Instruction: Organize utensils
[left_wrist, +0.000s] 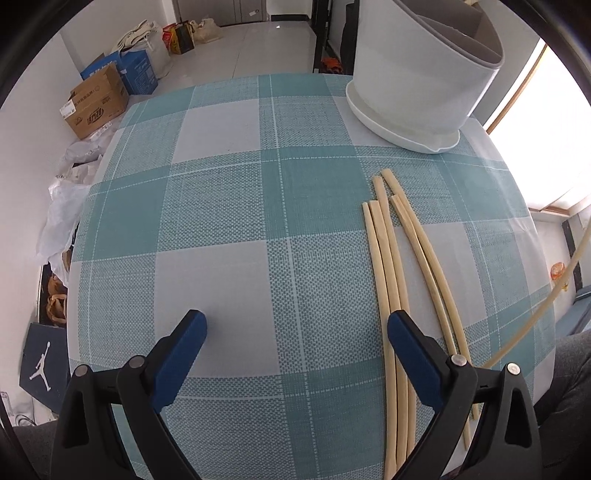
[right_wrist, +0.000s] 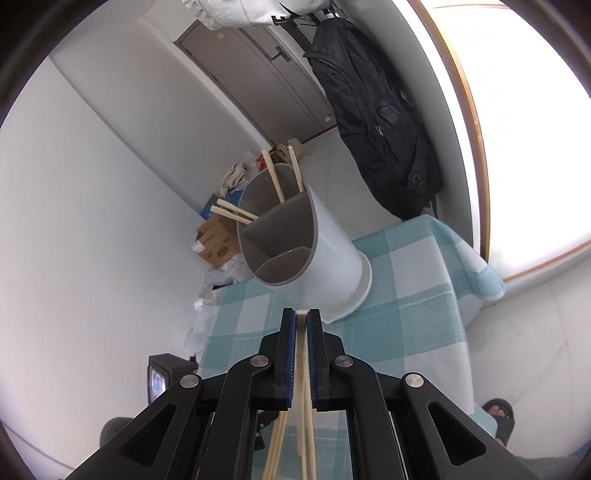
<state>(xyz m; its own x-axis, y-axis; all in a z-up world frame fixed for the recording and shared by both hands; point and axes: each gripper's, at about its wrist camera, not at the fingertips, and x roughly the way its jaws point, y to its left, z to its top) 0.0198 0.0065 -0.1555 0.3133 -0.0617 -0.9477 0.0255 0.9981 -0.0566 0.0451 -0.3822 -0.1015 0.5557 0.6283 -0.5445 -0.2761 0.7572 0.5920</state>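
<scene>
Lots of background clutter here: a brown cardboard box sits on the floor next to a blue box, with white plastic bags piled nearby. A black backpack hangs by the grey door.

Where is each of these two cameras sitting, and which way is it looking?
Left wrist: on the open left gripper, looking steeply down at chopsticks lying on the checked cloth; grey-clad legs at the bottom edge.
Right wrist: on the right gripper, shut on chopsticks, facing the holder; a sandalled foot shows.
Shared: cloth, holder, cardboard box.
</scene>
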